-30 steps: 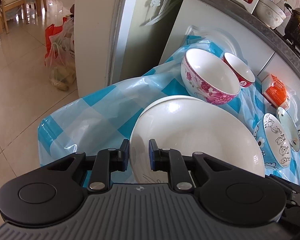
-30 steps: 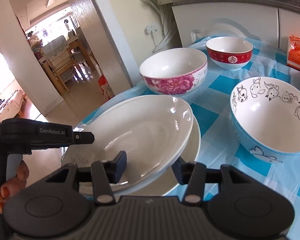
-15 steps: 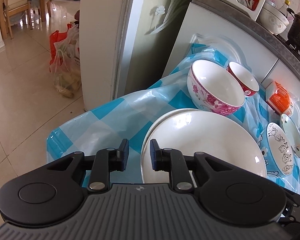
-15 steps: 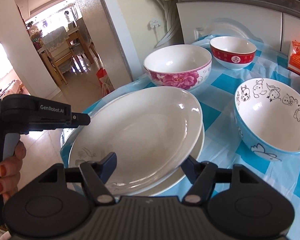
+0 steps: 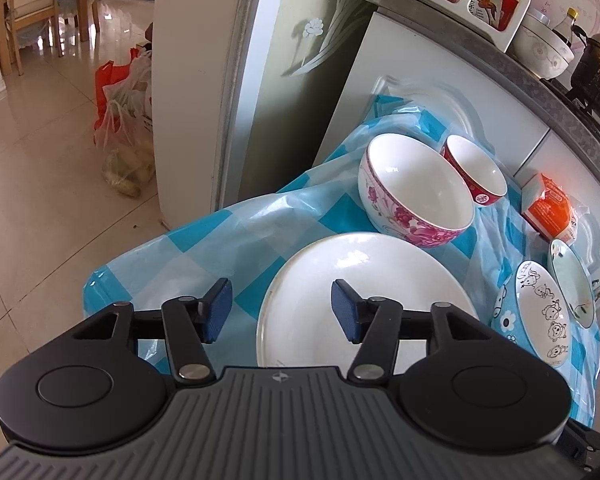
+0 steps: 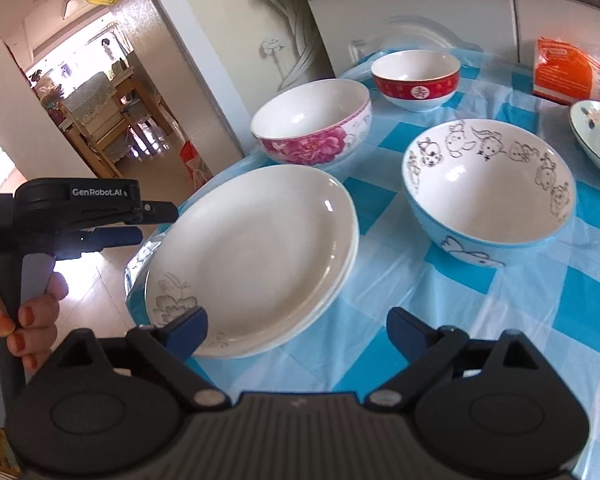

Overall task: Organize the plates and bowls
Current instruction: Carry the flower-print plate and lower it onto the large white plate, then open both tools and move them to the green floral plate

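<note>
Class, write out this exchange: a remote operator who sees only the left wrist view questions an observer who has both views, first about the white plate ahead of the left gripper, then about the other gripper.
Operator: Is that plate lying on the cloth by itself?
Observer: No. The right wrist view shows the white plate stacked on a second plate, whose rim peeks out beneath it.
Operator: Where is the other gripper?
Observer: The right gripper is at the stack's near edge. Its jaws have just been opening and stand wide, pressing nothing.
</note>
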### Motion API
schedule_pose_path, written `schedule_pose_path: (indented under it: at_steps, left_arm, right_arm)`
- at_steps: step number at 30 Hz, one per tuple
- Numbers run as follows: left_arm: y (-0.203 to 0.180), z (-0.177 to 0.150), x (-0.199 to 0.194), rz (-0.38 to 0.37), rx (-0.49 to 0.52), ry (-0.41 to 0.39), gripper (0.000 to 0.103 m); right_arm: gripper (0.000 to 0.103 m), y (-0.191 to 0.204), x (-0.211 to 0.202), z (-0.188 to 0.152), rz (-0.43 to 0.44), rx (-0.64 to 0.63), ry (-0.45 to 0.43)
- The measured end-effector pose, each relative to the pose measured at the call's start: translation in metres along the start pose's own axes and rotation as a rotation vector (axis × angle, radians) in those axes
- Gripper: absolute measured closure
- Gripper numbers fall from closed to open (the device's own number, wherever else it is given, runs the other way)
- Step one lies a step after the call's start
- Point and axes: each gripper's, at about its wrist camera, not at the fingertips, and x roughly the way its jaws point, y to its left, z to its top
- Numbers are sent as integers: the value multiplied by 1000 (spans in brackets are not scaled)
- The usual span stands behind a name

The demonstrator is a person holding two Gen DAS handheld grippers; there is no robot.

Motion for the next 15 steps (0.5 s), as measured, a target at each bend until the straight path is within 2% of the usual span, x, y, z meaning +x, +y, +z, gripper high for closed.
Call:
schedule_pose_path:
  at_steps: [10, 15]
  left_arm:
    - [-31, -3, -10, -84, 83, 12, 9]
    - [-54, -8, -14, -140, 135, 26, 5]
  right_arm:
    - [6, -28, -44, -17, -71, 98, -89]
    - [6, -46, -56, -22, -132, 138, -119]
